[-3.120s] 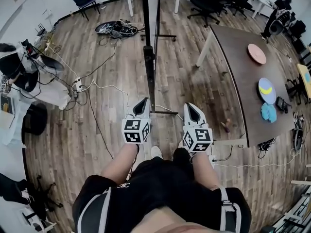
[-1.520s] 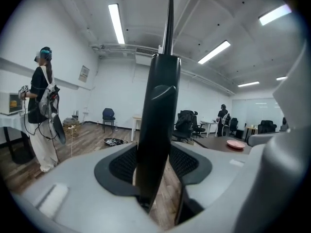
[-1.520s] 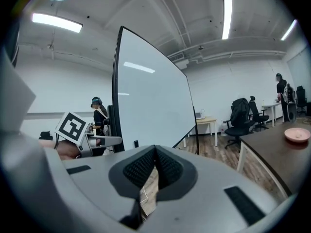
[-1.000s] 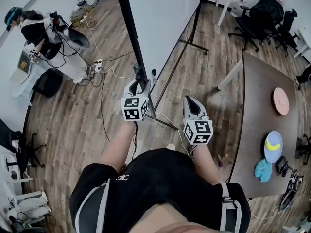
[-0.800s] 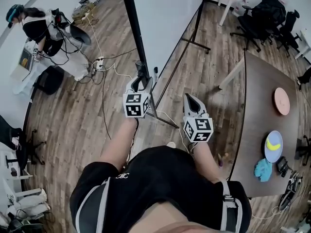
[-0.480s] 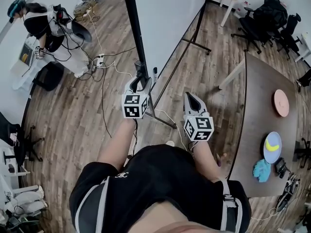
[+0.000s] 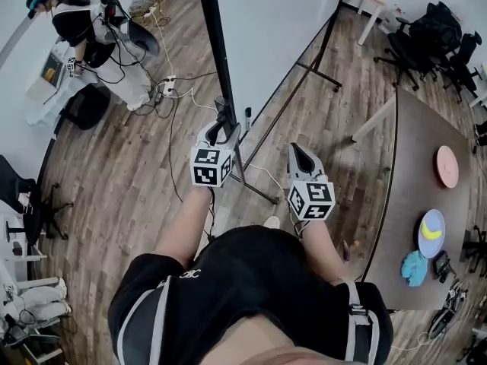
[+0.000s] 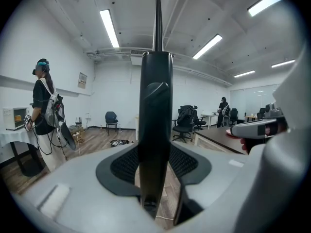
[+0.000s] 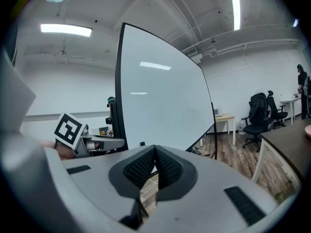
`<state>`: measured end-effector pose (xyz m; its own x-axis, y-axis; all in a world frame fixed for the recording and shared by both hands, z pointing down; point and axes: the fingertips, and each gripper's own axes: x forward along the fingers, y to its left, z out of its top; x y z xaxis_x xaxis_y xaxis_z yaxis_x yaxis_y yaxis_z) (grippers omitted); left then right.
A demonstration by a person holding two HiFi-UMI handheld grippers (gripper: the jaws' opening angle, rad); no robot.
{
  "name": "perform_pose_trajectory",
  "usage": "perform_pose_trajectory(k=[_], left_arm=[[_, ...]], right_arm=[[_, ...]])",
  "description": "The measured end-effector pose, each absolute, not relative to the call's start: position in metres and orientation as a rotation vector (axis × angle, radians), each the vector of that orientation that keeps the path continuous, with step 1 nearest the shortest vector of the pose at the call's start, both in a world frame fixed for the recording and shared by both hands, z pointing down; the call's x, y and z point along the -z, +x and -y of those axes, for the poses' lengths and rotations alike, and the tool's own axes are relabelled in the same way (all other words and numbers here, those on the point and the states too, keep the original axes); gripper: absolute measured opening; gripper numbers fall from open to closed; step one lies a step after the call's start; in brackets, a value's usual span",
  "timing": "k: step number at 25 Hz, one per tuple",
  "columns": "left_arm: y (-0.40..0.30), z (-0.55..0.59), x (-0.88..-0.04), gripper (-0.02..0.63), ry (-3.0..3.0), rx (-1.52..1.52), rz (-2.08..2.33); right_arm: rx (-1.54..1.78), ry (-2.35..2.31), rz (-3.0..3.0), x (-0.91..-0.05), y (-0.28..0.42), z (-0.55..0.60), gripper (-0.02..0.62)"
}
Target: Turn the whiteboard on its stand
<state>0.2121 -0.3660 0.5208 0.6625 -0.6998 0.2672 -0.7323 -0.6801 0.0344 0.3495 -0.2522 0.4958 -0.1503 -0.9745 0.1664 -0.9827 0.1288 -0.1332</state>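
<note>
The whiteboard point(image 7: 274, 29) stands on a black stand, with its white face angled away to the upper right. In the right gripper view the whiteboard point(image 9: 160, 96) fills the middle. Its near black frame post point(image 7: 213, 44) runs down to my left gripper point(image 7: 221, 128). That gripper is shut on the post, which fills the gap between the jaws in the left gripper view point(image 8: 155, 106). My right gripper point(image 7: 298, 152) hangs to the right of the post, shut and empty, with its pads point(image 9: 146, 166) pressed together.
The stand's foot bar point(image 7: 259, 190) lies on the wooden floor just ahead of my feet. A dark table point(image 7: 415, 173) with a pink plate point(image 7: 447, 166) and a blue plate point(image 7: 431, 233) stands at the right. Office chairs point(image 7: 437, 36) are beyond it. A person point(image 7: 68, 21) and floor cables point(image 7: 171, 90) are at the upper left.
Three seconds ago the board stood edge-on with both grippers clear of it. Now the left gripper grips the post and the board's face shows. In the last second it has swung slightly further.
</note>
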Motion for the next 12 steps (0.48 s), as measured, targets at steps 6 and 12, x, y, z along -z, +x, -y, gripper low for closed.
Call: perform_pose_trajectory(k=[6, 12], left_arm=[[0.167, 0.349, -0.521, 0.195, 2.734, -0.346, 1.176], [0.122, 0.331, -0.523, 0.193, 2.725, -0.34, 1.175]], right_arm=[[-0.345, 2.02, 2.341, -0.494, 0.316, 0.238, 0.006], [-0.341, 1.975, 2.348, -0.499, 0.272, 0.226, 0.006]])
